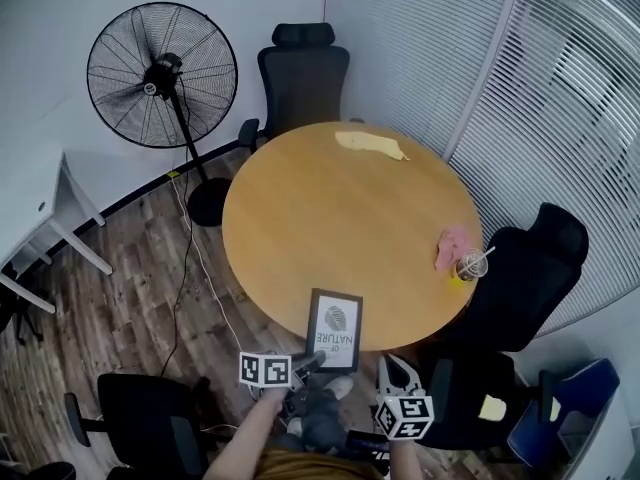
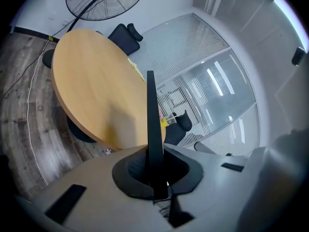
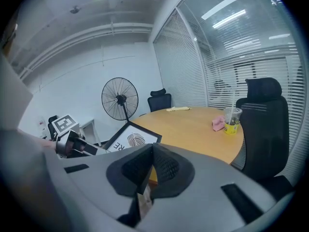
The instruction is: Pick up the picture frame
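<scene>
One slim rectangular picture frame (image 1: 334, 330), black-rimmed with a white fingerprint print, tilts over the near edge of the round, smooth wooden table (image 1: 340, 208). The left gripper (image 1: 308, 362) clamps its rim. The right gripper (image 3: 150, 170), just off that edge, is closed on nothing.

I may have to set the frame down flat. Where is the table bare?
The whole middle and left of the table is bare, from the picture frame at the near edge up to the yellow cloth at the far edge. The right edge is crowded: pink cloth and cup.
</scene>
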Demonstrator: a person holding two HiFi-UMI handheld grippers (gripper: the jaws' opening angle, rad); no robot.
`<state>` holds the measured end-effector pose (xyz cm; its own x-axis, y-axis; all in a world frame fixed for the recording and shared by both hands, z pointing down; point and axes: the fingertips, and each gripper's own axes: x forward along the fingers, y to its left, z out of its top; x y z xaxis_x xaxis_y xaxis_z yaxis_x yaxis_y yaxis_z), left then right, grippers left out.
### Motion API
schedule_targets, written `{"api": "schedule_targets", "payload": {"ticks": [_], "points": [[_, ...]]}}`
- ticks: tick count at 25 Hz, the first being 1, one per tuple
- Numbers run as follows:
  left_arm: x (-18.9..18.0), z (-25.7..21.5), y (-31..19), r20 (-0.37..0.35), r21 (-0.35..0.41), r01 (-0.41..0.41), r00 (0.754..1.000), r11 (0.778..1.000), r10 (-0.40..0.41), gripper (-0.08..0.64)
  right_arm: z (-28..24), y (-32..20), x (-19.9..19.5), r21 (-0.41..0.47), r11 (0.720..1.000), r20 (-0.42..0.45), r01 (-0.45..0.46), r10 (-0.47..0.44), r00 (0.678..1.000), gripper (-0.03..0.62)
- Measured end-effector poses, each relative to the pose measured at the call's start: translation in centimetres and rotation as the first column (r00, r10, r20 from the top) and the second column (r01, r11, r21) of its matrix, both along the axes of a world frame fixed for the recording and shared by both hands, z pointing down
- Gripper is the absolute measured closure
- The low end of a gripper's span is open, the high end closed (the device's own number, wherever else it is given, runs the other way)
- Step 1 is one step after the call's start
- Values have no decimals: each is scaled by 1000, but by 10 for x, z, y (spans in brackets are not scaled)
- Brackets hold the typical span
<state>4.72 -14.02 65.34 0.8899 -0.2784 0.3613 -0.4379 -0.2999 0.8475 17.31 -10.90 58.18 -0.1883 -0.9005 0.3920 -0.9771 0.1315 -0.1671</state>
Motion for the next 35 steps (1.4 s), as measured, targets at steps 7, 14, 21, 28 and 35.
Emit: {"api": "schedule_targets", "payload": {"ticks": [7, 14, 21, 28, 35], "points": [[-15, -13, 9, 36, 50, -8, 999, 999, 6, 517, -14, 10, -14, 38, 999, -17, -1, 2, 1000, 580], [-23, -28, 17, 38, 90, -18, 999, 996, 15, 517, -25, 19, -28, 75, 997, -33, 5, -3, 999, 580], [-34, -46, 26, 4, 117, -16, 1000, 993, 15, 517, -37, 25, -39, 105, 994, -43, -13, 17, 999, 580], [-39, -65, 25, -57, 132, 9, 998, 991, -2, 517, -40, 30, -45, 116, 993, -51, -12, 18, 999, 580], [-42, -69, 29, -55, 152, 13, 998, 988, -5, 517, -43, 32, -45, 126, 992, -58, -12, 19, 998, 580]]}}
